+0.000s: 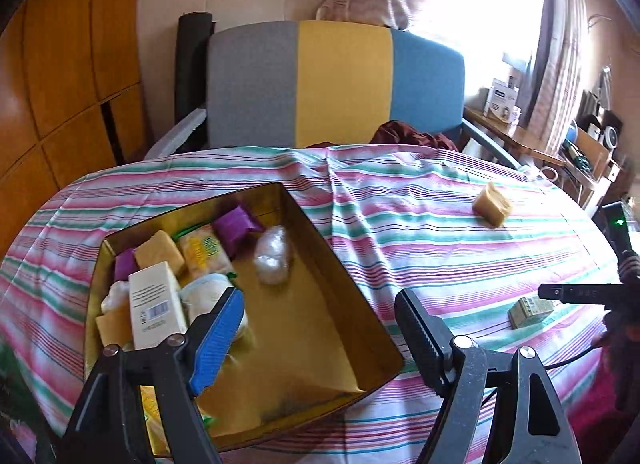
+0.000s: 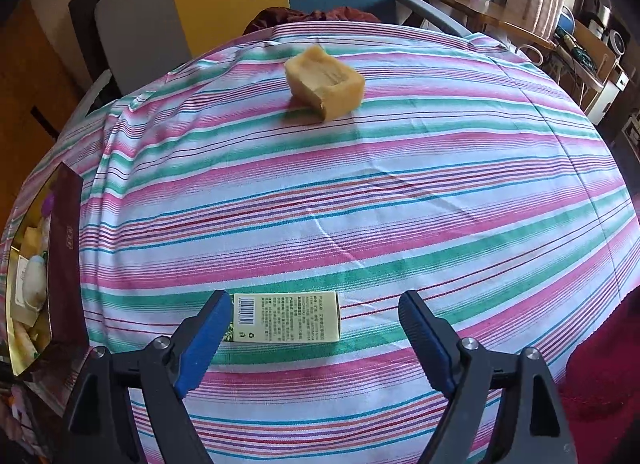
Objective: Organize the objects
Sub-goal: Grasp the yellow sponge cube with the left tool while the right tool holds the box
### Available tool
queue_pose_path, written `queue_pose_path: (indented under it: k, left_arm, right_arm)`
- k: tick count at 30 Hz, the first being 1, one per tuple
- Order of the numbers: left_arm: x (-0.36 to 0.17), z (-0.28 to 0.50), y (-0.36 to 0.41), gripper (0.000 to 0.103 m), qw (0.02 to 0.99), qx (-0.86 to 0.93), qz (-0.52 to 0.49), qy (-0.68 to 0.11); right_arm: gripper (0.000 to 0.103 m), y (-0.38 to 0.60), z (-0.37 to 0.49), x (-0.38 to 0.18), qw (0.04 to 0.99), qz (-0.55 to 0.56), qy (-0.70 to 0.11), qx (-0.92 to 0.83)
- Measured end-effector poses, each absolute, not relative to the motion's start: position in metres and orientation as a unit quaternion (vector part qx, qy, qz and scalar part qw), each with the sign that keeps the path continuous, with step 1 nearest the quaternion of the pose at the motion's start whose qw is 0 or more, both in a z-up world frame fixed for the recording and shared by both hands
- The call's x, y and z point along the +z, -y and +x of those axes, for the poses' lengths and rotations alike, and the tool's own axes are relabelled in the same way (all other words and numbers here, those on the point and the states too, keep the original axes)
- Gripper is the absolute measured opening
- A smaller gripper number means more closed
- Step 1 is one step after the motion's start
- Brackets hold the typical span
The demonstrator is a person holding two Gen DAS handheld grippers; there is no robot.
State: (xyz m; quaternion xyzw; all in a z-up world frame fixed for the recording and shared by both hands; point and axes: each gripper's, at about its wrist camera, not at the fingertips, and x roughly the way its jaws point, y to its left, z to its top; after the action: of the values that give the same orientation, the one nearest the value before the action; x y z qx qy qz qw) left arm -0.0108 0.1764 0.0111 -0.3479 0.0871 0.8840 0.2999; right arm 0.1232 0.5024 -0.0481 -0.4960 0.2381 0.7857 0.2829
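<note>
Two soaps (image 2: 325, 82) (image 2: 286, 317) on open cloth (image 2: 400, 192)

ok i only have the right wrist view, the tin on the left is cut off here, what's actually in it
Observer: The tin holds a pile at its left end: a white barcoded box, a yellow block and purple packets.
Operator: any free space left in it
Observer: Yes, its right half is bare gold floor, apart from a clear plastic bundle.
Operator: where's the left gripper
Observer: The left gripper hangs over the tin's near end, jaws open, nothing between them.
Operator: does it see my gripper
Observer: Yes, the right gripper shows at the far right edge, one finger over the small green box.
</note>
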Motion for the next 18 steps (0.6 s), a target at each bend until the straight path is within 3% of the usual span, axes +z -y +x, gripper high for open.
queue_pose_path:
  k: [12, 14, 18]
  left_arm:
    - [0.013, -0.002, -0.202, 0.08, 0.321, 0.876, -0.345, -0.107]
    - [0.013, 0.0, -0.211, 0.08, 0.328, 0.873, -0.342, -0.114]
    - [0.012, 0.001, -0.231, 0.08, 0.339, 0.867, -0.342, -0.13]
  right_arm:
    - [0.087, -0.49, 0.101, -0.068, 0.244, -0.539, -0.211, 0.778]
    - [0.073, -0.494, 0.103, -0.07, 0.239, -0.537, -0.221, 0.778]
    - [0.072, -0.507, 0.111, -0.055, 0.264, -0.508, -0.214, 0.791]
